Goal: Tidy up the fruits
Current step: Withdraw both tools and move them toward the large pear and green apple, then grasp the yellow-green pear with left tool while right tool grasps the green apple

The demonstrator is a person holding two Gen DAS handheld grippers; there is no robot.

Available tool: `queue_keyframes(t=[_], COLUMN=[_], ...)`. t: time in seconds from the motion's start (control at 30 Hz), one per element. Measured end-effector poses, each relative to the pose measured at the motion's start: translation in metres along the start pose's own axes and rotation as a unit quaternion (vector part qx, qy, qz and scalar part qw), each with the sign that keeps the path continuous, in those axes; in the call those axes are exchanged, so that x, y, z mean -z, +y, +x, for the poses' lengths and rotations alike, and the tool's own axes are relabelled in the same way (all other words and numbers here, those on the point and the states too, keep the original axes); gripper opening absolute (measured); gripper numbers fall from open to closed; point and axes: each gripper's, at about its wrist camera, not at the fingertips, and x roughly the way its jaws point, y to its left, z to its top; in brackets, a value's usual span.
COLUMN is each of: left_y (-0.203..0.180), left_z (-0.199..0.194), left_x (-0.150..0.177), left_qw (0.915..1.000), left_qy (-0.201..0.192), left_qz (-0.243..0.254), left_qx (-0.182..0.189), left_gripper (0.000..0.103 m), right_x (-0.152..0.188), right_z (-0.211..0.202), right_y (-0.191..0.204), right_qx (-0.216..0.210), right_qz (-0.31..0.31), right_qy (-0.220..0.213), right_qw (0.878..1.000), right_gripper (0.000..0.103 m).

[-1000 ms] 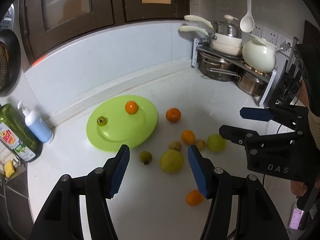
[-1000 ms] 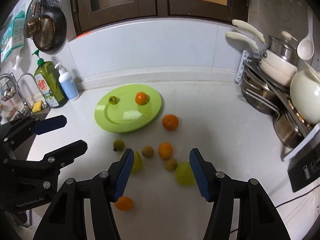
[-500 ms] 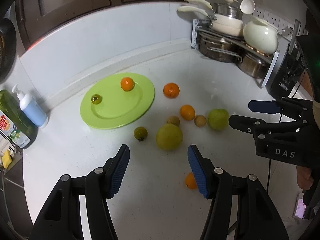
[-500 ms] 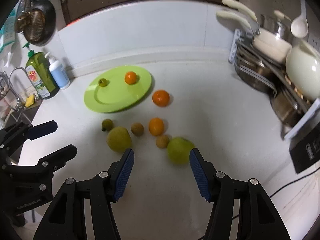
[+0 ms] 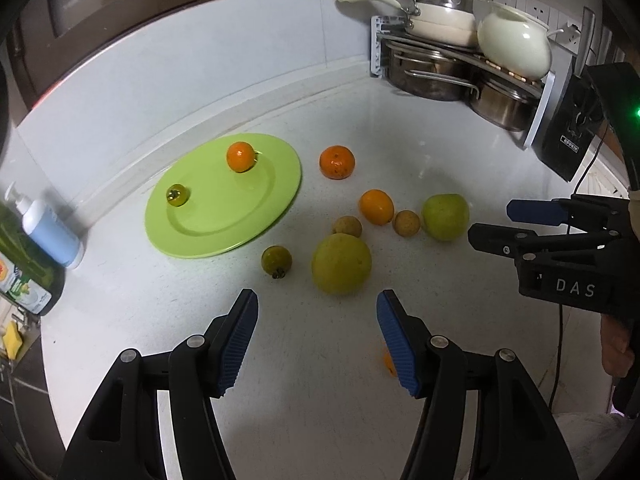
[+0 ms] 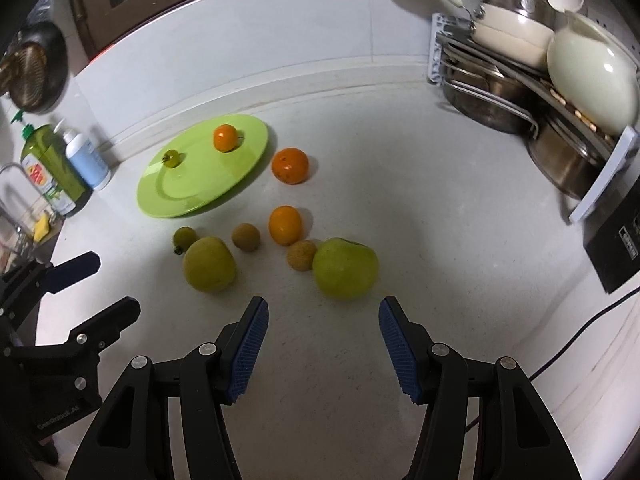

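From the left wrist, the left gripper [image 5: 316,336] is hanging released and empty above the large yellow-green fruit [image 5: 341,263] on the desk [image 5: 420,152]; closing off-centre risks rolling it into the small green fruit [image 5: 276,261].

From the right wrist, the right gripper [image 6: 322,344] is hanging released over the green apple [image 6: 345,268], which is touching a small brown fruit [image 6: 302,255] likely to be knocked away from the green plate [image 6: 192,196].

Round green plate [image 5: 224,216] on white countertop [image 5: 320,380], at 10 o'clock from loose fruit cluster. On plate: small orange mandarin [image 5: 240,156] toward far rim, small yellow-green tomato [image 5: 177,194] at its 8 o'clock. Large orange tangerine [image 5: 337,162] off plate, just beside rim at 3 o'clock. Steel pot rack [image 5: 460,68] in far corner at 1 o'clock. Blue-white pump bottle [image 5: 48,232] at plate's 9 o'clock, against wall.
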Motion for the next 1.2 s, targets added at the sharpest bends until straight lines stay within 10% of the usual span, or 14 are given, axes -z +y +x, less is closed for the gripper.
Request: queue_keyframes(t=[1.2], left_y=[-0.007], left_z=[0.080], left_x=[-0.030], left_qw=[0.9978], left_qy=[0.055], left_qz=[0.011], left_qx=[0.037], left_gripper=[0.062], right_x=[-0.013], right_z=[0.072], right_y=[-0.018], right_qx=[0.012], right_qz=[0.053], right_qy=[0.076], right_qw=[0.996], right_gripper=[0.059])
